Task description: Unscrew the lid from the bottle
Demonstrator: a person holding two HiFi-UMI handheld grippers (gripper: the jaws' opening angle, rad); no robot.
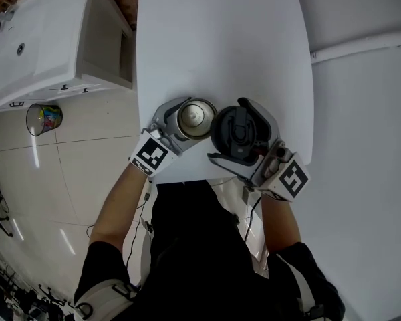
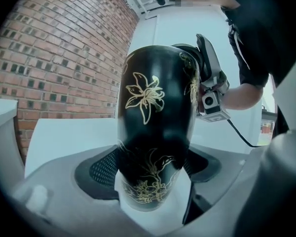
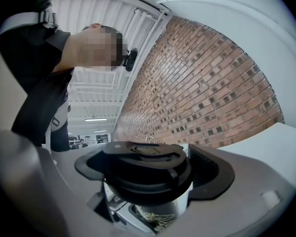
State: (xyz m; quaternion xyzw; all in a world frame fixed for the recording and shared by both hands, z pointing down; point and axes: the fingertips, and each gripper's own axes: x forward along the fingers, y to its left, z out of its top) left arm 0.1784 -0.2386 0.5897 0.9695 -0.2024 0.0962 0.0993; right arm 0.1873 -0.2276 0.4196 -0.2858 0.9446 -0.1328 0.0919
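On the near edge of the white table my left gripper is shut on the body of a black bottle with gold flowers. From above, the bottle shows an uncovered mouth with a pale steel inside. Just to its right my right gripper is shut on the round black lid, which is off the bottle and beside its mouth. In the right gripper view the lid fills the gap between the jaws, with the bottle's gold pattern showing below it. The right gripper also appears behind the bottle in the left gripper view.
A white cabinet stands to the left of the table, with a wire bin on the tiled floor beside it. A white surface with a raised ridge lies to the right. A brick wall is behind.
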